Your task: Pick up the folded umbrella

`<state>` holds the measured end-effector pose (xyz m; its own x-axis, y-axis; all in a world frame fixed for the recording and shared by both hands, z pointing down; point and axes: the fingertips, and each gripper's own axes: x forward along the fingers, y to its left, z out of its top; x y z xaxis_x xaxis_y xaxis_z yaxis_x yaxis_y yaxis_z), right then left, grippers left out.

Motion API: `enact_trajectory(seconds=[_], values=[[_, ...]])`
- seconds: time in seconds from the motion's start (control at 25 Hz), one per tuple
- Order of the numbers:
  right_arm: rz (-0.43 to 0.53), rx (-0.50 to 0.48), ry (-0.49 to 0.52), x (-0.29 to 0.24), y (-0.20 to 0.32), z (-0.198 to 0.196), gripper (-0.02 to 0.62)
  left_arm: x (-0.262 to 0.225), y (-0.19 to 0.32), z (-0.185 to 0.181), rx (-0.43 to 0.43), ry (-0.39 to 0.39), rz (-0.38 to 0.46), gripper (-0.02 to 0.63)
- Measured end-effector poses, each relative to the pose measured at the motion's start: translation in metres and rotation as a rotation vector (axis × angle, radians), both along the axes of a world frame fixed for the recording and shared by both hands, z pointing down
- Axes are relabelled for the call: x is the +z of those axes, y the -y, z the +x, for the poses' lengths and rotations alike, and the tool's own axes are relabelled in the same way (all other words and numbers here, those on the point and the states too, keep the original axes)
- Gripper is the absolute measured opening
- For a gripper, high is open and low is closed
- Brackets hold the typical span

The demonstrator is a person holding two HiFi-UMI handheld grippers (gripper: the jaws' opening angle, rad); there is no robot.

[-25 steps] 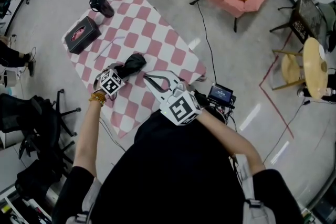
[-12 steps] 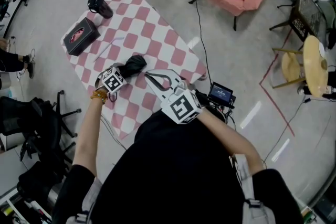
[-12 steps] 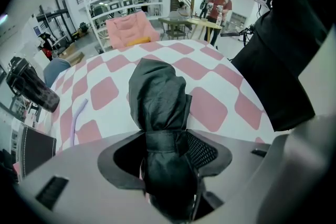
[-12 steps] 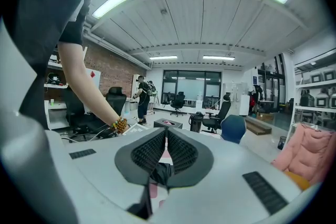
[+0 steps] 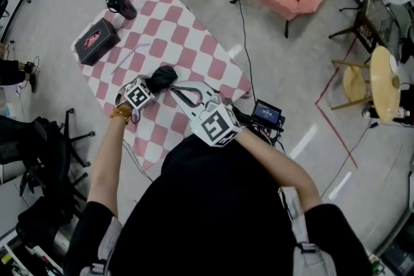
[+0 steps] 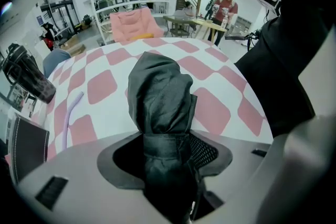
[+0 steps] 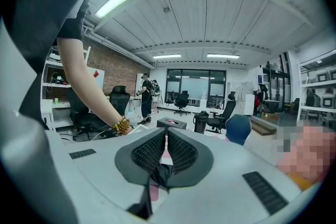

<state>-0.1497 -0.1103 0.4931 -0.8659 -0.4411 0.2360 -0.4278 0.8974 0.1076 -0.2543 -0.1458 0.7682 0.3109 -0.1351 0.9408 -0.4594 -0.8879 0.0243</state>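
the likeliest failure, as i judge it, is a weak hold: the black folded umbrella (image 6: 160, 94) is a soft bundle of slick cloth lying on the pink-and-white chequered tabletop (image 5: 194, 42), and if the left gripper (image 6: 167, 155) closes on loose folds and not on the firmer core under the strap band, the bundle could slide out or droop on the way up; the gripper sits toward one end of the umbrella, so the longer free end might tip down and pull it loose; pointing steeply down as it does, its tips could also snag the chequered covering and drag it, disturbing the black box (image 5: 97, 42) and the dark bottle (image 5: 121, 2) farther up the same tabletop; the right gripper (image 7: 166, 136) hovers just beside the umbrella, near enough that a careless lift could knock the two tools together; the left fingers stand wide apart and have just been opening, with the strapped part of the umbrella between them: a dark gap shows on one side, the meshed pad on the other lies right beside the cloth, and i see no squeeze, so nothing is held yet; the right fingers are pressed together, pointing almost level over the tabletop, and a thin dark strip shows low between their pads, though i cannot tell whether it is pinched there or merely seen behind them
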Motion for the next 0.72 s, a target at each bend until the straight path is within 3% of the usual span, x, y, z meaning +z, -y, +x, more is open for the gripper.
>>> enact_trajectory(seconds=[0.44, 0.72], values=[[-0.027, -0.056, 0.023, 0.010, 0.028, -0.043, 0.018, 0.003, -0.003, -0.004, -0.017, 0.021, -0.043, 0.236], [-0.042, -0.098, 0.000, 0.029, 0.030, -0.072, 0.018, 0.001, -0.003, -0.005, -0.025, 0.046, 0.001, 0.235]])
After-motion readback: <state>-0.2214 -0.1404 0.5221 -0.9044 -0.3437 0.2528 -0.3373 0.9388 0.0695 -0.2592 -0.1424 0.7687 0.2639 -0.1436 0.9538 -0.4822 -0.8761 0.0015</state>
